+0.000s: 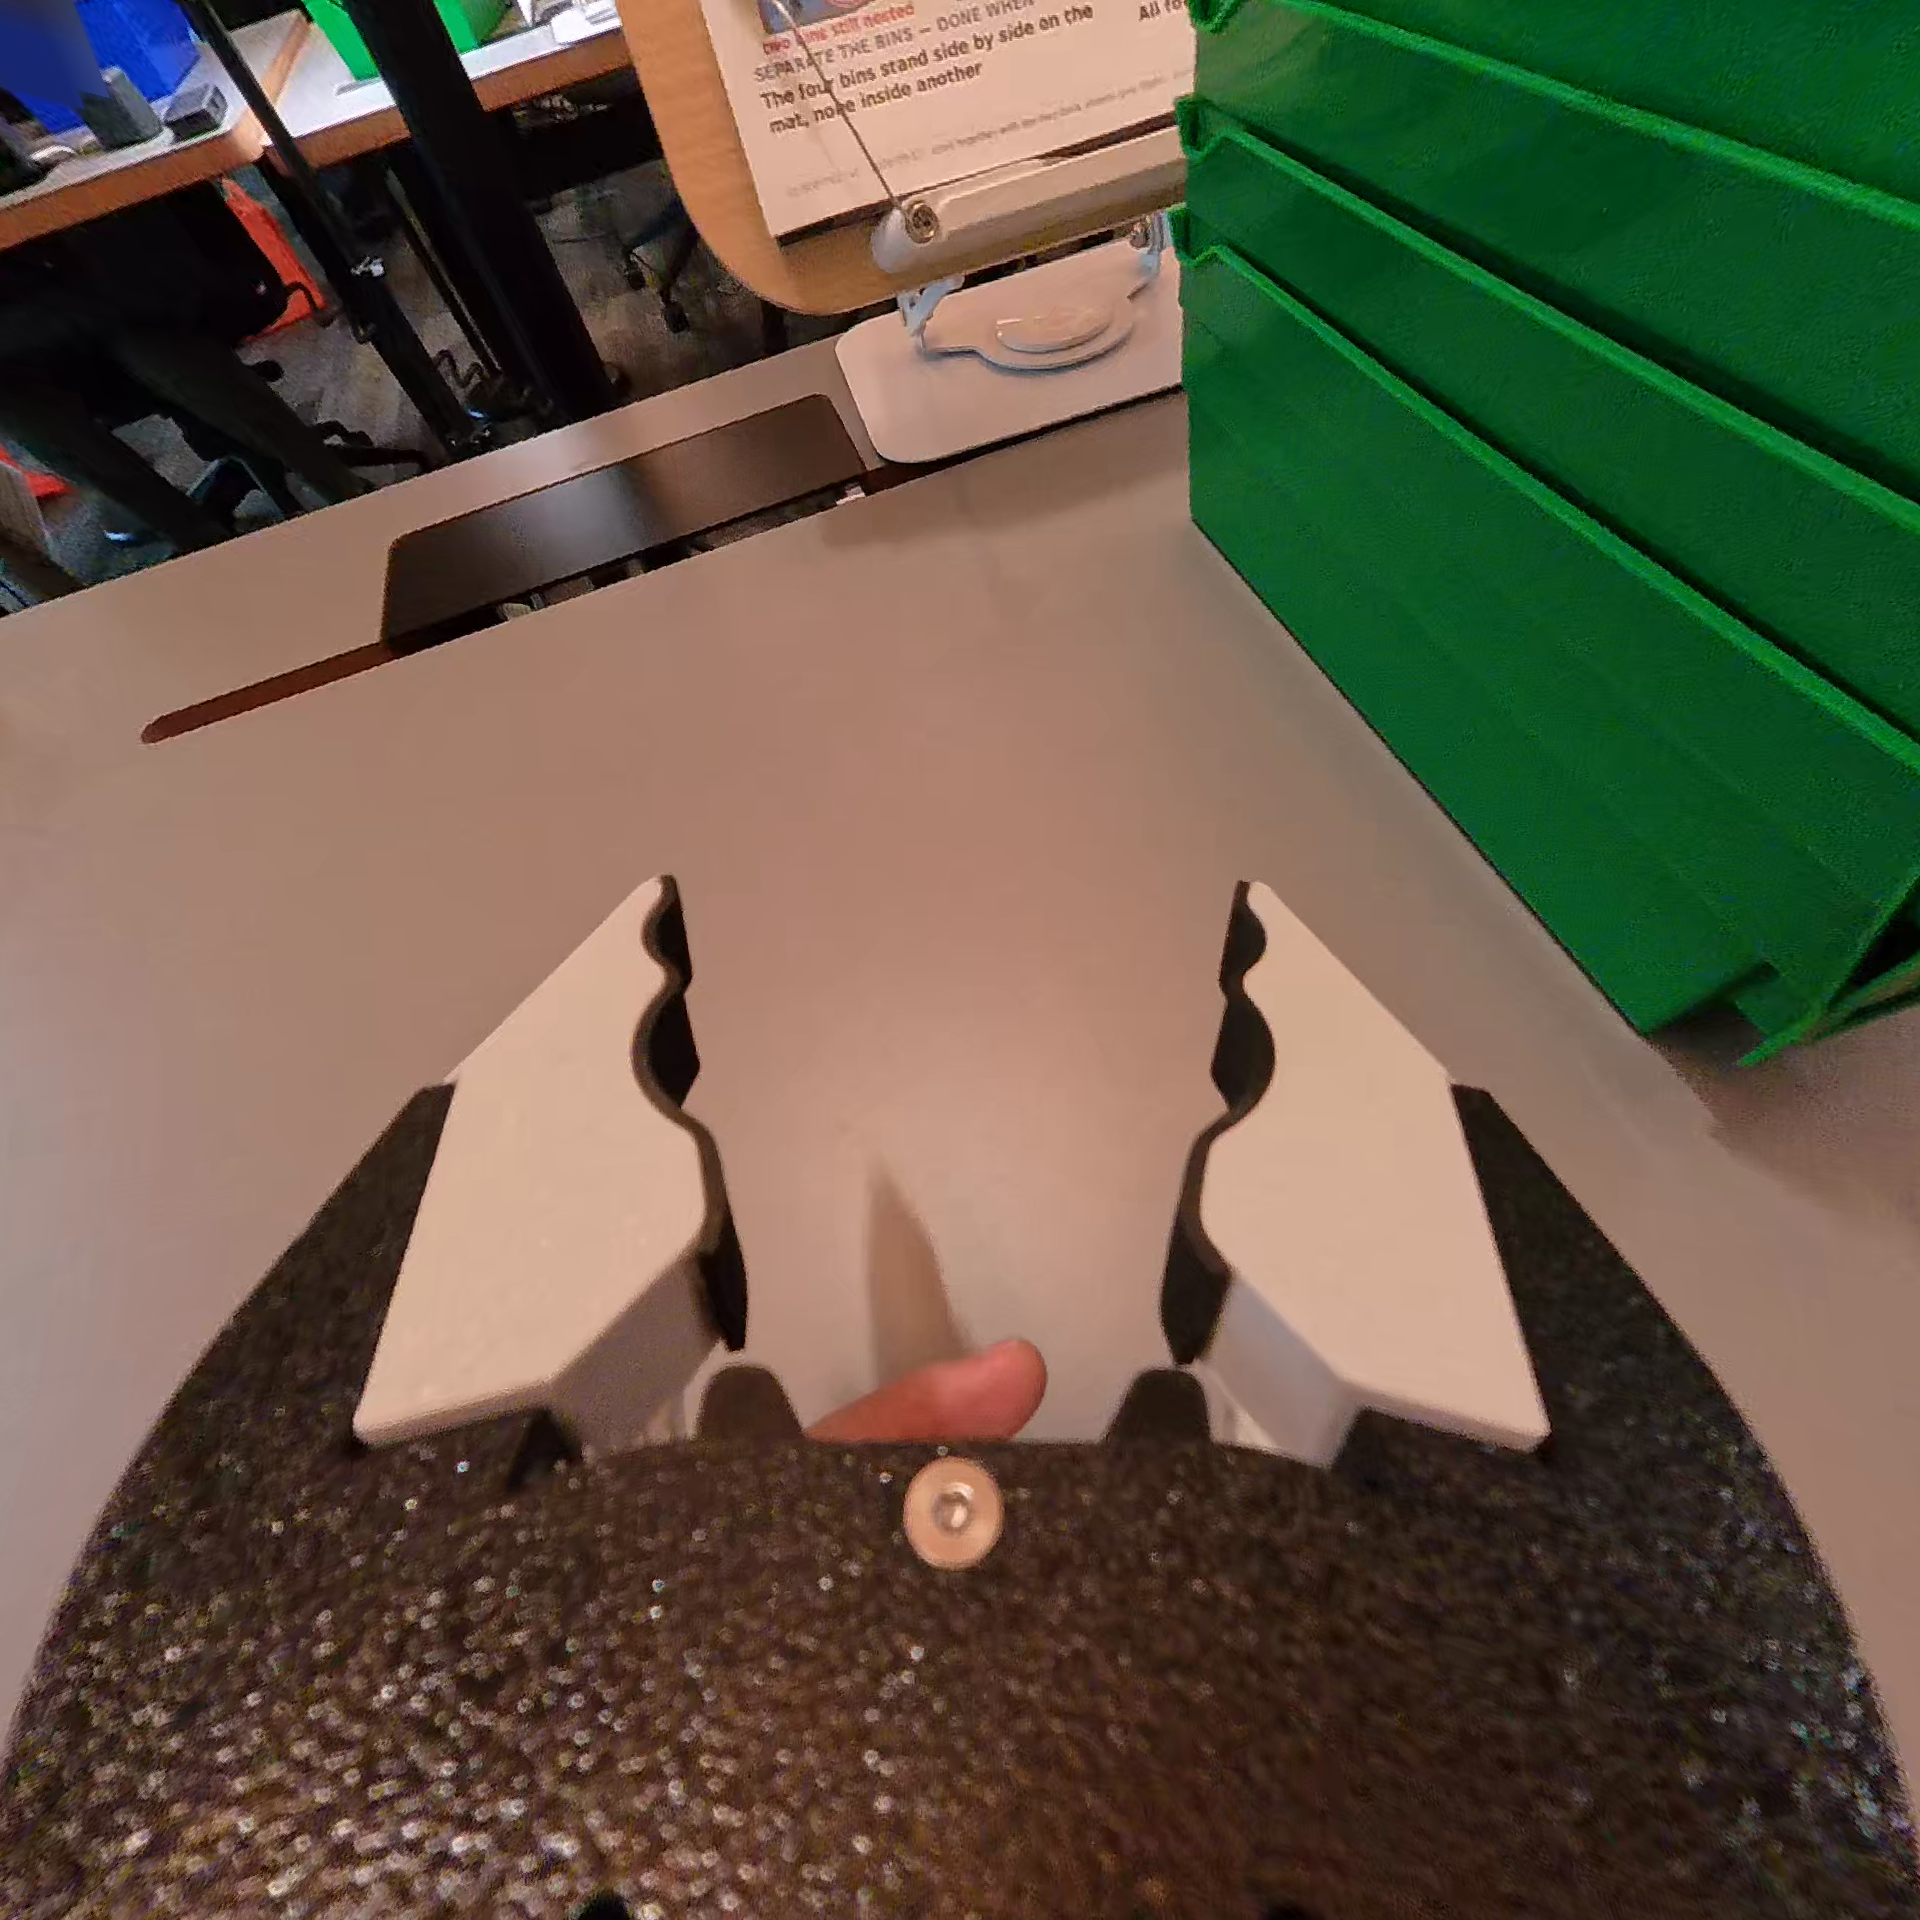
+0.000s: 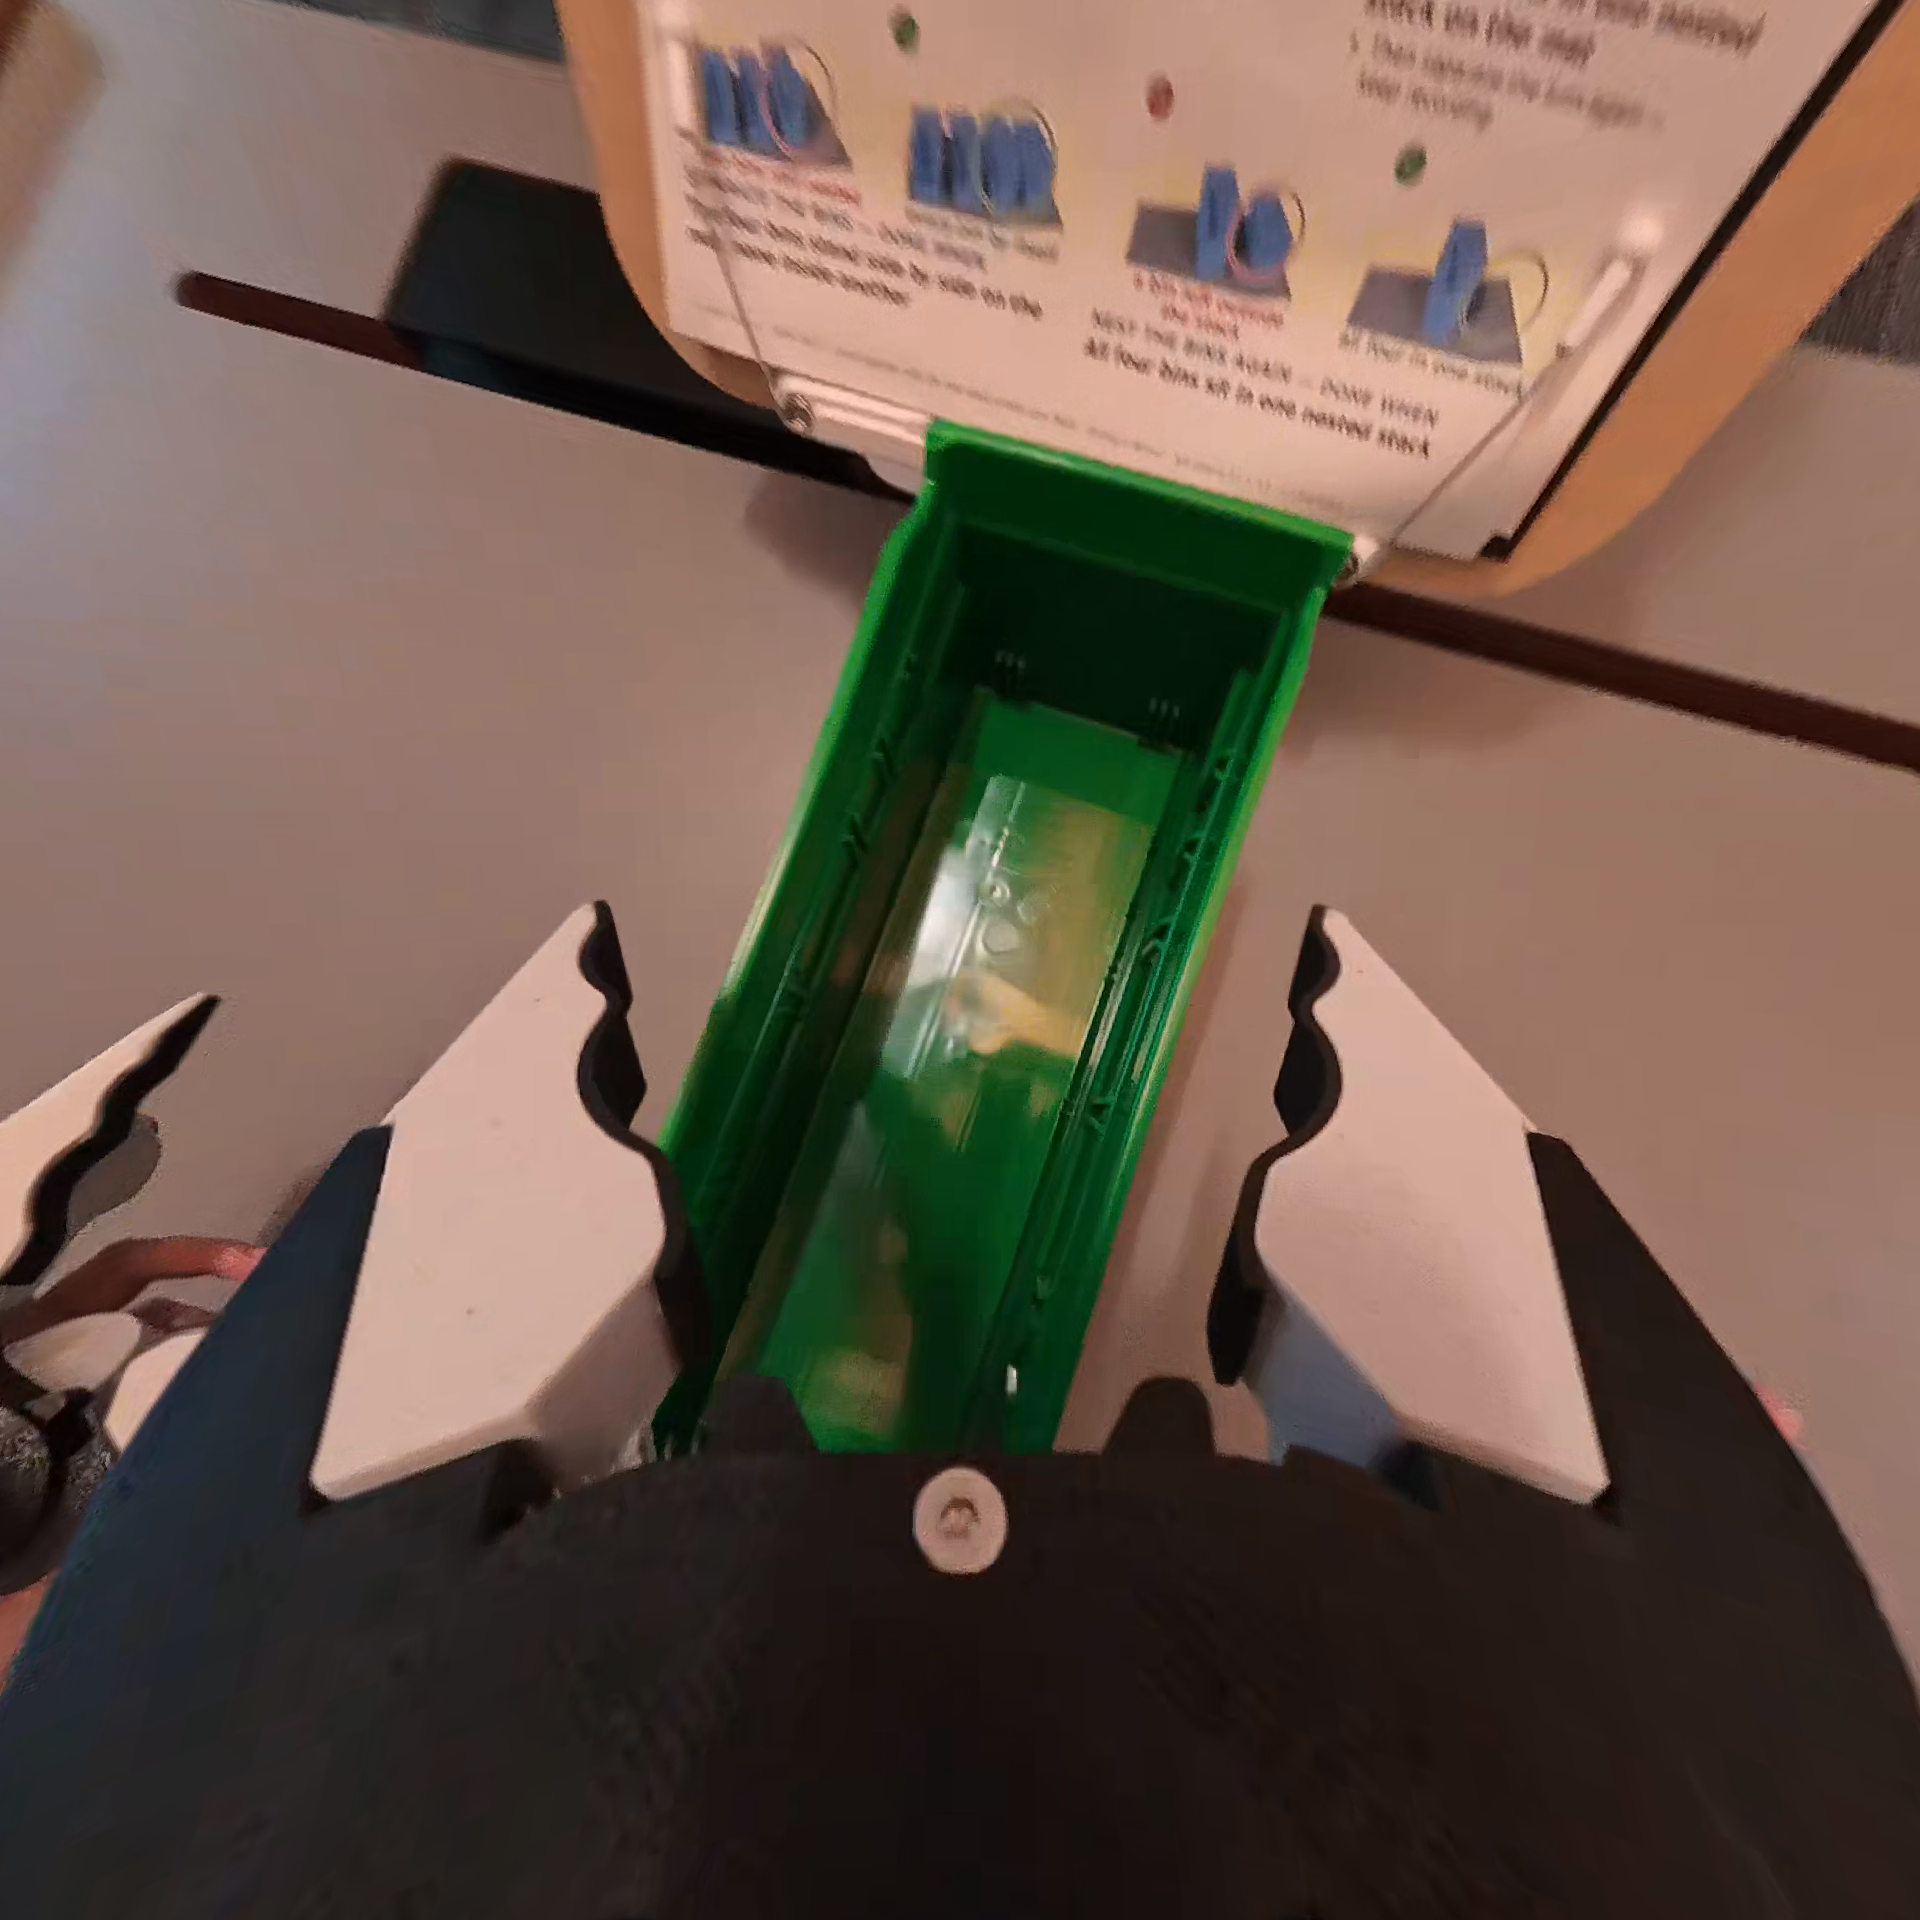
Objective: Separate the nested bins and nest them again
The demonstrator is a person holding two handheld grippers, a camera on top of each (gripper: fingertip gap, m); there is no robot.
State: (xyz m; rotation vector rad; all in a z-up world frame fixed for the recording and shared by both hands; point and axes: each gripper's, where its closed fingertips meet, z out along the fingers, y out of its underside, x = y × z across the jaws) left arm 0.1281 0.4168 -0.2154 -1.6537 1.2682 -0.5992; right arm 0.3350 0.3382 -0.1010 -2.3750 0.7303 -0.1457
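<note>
A stack of several green bins (image 1: 1558,540), nested one in another, stands on the grey table (image 1: 831,727) at the right of the left wrist view. My left gripper (image 1: 954,888) is open and empty, left of the stack and apart from it. The right wrist view looks down into the open top bin (image 2: 1039,883). My right gripper (image 2: 958,912) is open and straddles its near end. Its left pad (image 2: 644,1174) is close beside the bin's left wall, and the right pad stands apart from the bin. The left gripper's finger (image 2: 94,1101) shows at that view's left edge.
An instruction board (image 1: 935,104) on a white stand (image 1: 1018,384) stands just behind the bins; it also shows in the right wrist view (image 2: 1143,208). A dark slot (image 1: 623,509) runs along the table's far edge. Desks and chair legs lie beyond.
</note>
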